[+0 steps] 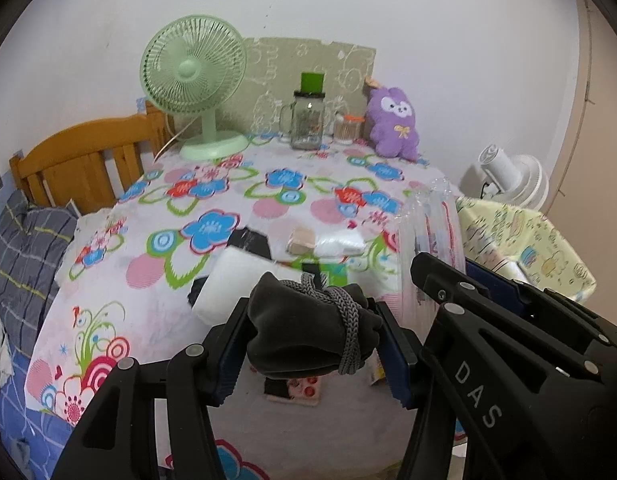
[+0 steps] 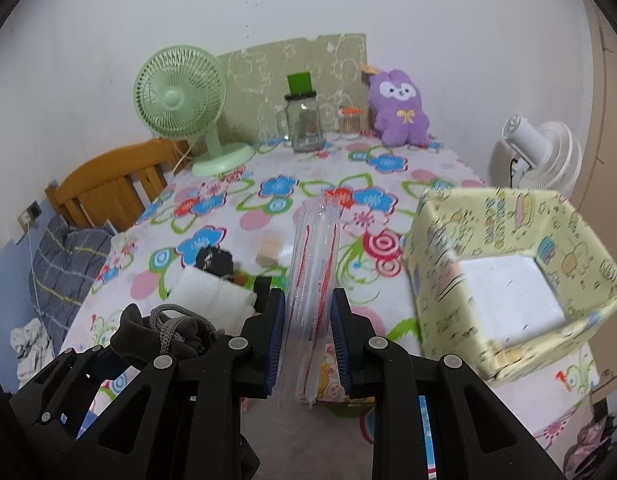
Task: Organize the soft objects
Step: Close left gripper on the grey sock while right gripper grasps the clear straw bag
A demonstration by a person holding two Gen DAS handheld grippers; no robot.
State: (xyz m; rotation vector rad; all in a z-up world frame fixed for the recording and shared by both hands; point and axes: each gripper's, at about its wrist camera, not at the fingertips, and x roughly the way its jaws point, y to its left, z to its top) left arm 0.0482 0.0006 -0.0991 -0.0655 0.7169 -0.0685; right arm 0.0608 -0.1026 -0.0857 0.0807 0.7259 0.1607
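Matt fleece pouch [image 1: 308, 328], glossy clear sleeve [image 2: 314, 280] — probably plastic

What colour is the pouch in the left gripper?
Dark grey pouch, lighter grey cord; clearest in the left wrist view.

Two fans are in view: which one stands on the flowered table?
The green fan, standing at the table's far left corner beside the glass jar. The white fan sits off the table, beyond its right edge near the wall.

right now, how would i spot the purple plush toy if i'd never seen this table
Start at the floral tablecloth and follow it to the far edge against the wall. Past the green fan and the glass jar, the purple plush toy sits at the right end. It is the only furry thing there, with white eye patches and a yellow bow.
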